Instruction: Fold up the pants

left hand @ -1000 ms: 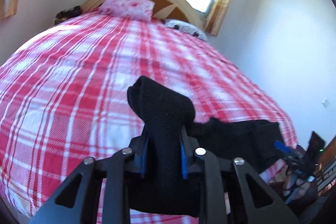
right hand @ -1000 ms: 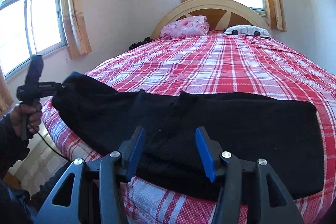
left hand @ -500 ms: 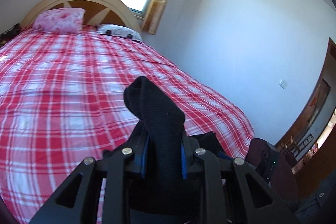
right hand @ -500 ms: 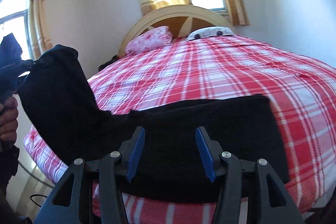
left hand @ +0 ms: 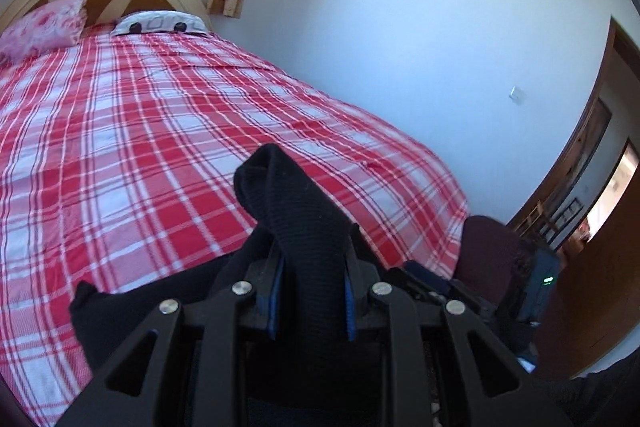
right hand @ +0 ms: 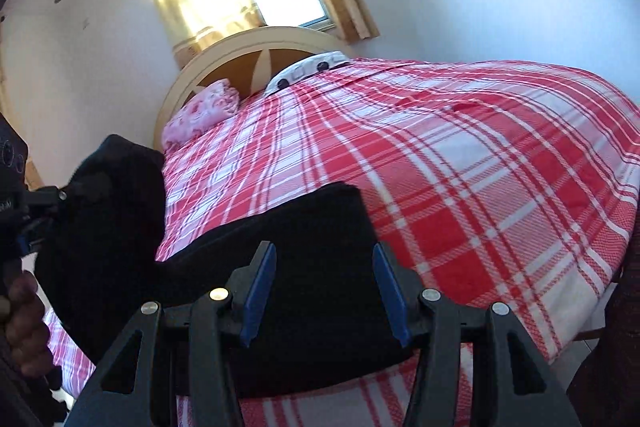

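We see the pants point(right hand: 304, 291) as a thick black knit with a fine ribbed weave, lying as a broad dark slab on the bed point(right hand: 460, 187) at its foot end, far from the headboard point(right hand: 256, 51). One end of them is lifted off the bed and bunched into a rounded lump that rises between the blue pads of the left gripper point(left hand: 310, 291); that claw is clamped tight on this fold. In the right wrist view, the same raised end hangs as a dark hump to the left of the bed, with a hand point(right hand: 22, 323) below it on the grip. The right gripper point(right hand: 324, 291) has its blue pads standing apart over the flat part of the pants, and we cannot see them pressing the cloth. The bed wears a red and white plaid cover of woven texture. At the arched cream headboard lie a pink floral pillow point(left hand: 40, 27) and a white patterned pillow point(left hand: 160, 23).
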{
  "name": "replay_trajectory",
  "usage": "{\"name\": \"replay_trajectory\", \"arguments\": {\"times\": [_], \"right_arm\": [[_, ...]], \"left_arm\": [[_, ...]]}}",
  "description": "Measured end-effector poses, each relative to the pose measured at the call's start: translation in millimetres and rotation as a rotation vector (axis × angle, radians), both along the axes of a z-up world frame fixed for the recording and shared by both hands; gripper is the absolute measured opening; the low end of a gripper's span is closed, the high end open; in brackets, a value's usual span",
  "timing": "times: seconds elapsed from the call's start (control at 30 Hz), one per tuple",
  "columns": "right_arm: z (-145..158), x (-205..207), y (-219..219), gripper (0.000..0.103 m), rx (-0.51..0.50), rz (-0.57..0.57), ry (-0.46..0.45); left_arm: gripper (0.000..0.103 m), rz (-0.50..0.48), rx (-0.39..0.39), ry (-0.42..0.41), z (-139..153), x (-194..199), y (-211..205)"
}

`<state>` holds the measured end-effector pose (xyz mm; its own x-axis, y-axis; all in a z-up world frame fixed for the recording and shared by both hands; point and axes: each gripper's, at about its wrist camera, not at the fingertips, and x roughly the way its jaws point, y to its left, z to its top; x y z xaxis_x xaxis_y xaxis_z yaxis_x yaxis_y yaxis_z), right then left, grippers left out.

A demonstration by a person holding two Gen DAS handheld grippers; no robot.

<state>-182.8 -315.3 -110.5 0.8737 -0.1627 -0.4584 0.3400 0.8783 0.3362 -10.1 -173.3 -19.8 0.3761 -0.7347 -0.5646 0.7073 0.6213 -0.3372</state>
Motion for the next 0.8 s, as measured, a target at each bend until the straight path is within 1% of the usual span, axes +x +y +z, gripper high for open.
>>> {"name": "replay_trajectory", "arguments": {"times": [0.13,0.2,0.23,0.27,0.3,0.33,0.37,0.4,0.43,0.5,0.6,0.63,0.67,0.7,0.73,0.77,0.8], "right_arm": [[1.7,-10.4,-14.7,0.053,0.028,-0.065,-0.025],[1.8,-13.1,-19.7,0.053,0.042,-0.082,-0.029],[1.9,-13.2,-22.1,0.053,0.046,-0.086,-0.030],[2.7,-13.4,-23.7,0.053,0.045,-0.089,-0.032],[4.1,-15.3,-24.9,0.053,0.042,-0.093,-0.040],[5.9,-17.0,-25.7,0.054,0.038,-0.097,-0.049],[7.2,-17.3,-26.7,0.054,0.036,-0.099,-0.055],[8.6,-18.4,-27.4,0.054,0.033,-0.100,-0.062],[9.9,-19.6,-28.1,0.054,0.032,-0.099,-0.070],[11.5,-19.5,-28.6,0.054,0.032,-0.095,-0.073],[16.0,-20.8,-27.3,0.055,0.028,-0.091,-0.079],[19.9,-22.4,-25.6,0.055,0.026,-0.087,-0.091],[26.0,-25.5,-22.5,0.055,0.015,-0.078,-0.117],[26.0,-25.5,-22.5,0.055,0.015,-0.078,-0.117],[30.5,-27.0,-19.4,0.055,0.001,-0.067,-0.137],[40.5,-27.0,-6.3,0.059,-0.031,0.008,-0.165],[41.6,-24.1,-0.5,0.060,-0.039,0.048,-0.161]], "left_arm": [[0.028,-0.025,0.053,-0.015,-22.2,1.2,-33.7],[0.032,-0.046,0.098,-0.024,-32.2,-2.8,-47.5],[0.033,-0.052,0.113,-0.030,-34.1,-6.3,-50.8],[0.039,-0.060,0.117,-0.039,-33.9,-10.4,-51.6],[0.050,-0.069,0.109,-0.051,-30.5,-15.0,-50.2],[0.058,-0.075,0.098,-0.060,-27.1,-18.4,-47.1],[0.073,-0.074,0.088,-0.077,-22.7,-22.6,-43.7],[0.081,-0.072,0.075,-0.095,-17.5,-26.9,-38.6],[0.083,-0.070,0.064,-0.109,-13.0,-30.6,-32.8],[0.084,-0.062,0.059,-0.130,-9.3,-34.6,-24.0],[0.084,-0.004,0.098,-0.144,-14.2,-35.0,-4.3],[0.084,0.016,0.107,-0.148,-17.7,-35.7,4.3],[0.088,0.040,0.123,-0.153,-23.5,-36.0,12.8],[0.090,0.074,0.156,-0.155,-31.7,-35.9,20.8],[0.090,0.107,0.190,-0.158,-40.8,-36.0,28.3],[0.090,0.121,0.205,-0.153,-49.0,-35.6,34.4],[0.090,0.135,0.215,-0.128,-59.2,-33.8,40.5]]}}
